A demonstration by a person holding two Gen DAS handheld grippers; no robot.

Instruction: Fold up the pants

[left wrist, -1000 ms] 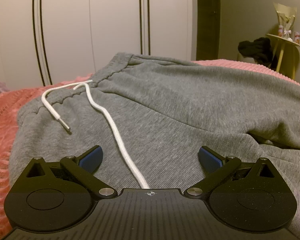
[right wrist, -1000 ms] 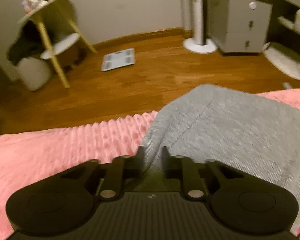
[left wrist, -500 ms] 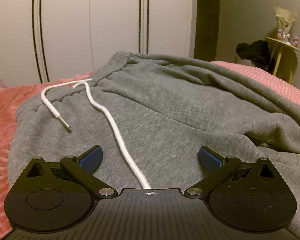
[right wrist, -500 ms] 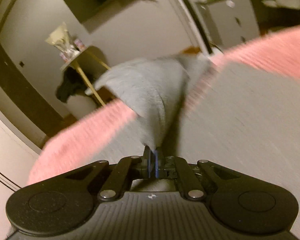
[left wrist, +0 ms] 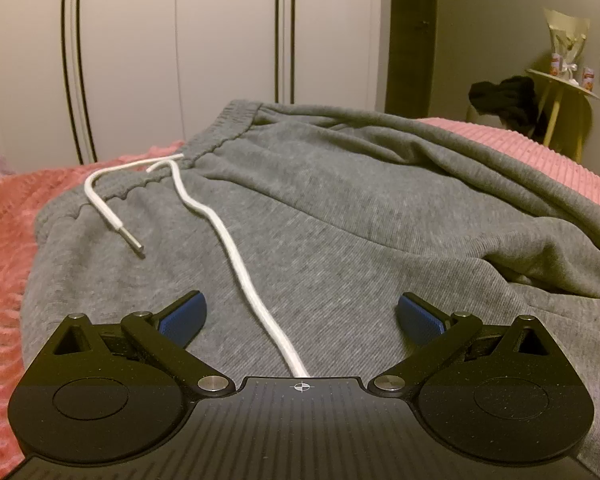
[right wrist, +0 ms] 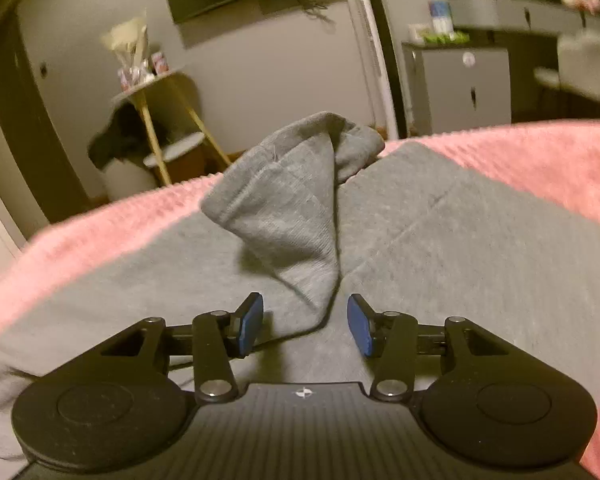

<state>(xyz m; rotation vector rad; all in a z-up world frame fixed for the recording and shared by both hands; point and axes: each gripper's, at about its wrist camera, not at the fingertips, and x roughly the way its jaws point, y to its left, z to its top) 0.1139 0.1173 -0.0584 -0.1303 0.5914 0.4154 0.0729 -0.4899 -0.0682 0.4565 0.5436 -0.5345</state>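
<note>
Grey sweatpants [left wrist: 340, 216] lie on a pink bedspread [left wrist: 4, 216], waistband at the far side, with a white drawstring [left wrist: 228, 236] trailing toward me. My left gripper [left wrist: 300, 316] is open and empty, low over the hip area with the drawstring between its fingers. In the right wrist view a pant leg end [right wrist: 296, 216] stands folded up in a peak over the rest of the pants [right wrist: 480, 248]. My right gripper [right wrist: 305, 324] is open, its blue pads on either side of the peak's lower tip, not clamping it.
White wardrobe doors [left wrist: 180, 48] stand behind the bed. A small side table [right wrist: 160, 92] with dark clothing [left wrist: 504, 98] and a grey cabinet [right wrist: 460, 84] stand beyond the bed edge.
My right gripper carried the leg end up and over onto the pants, then opened and let go of it. The left gripper stayed open and nearly still.
</note>
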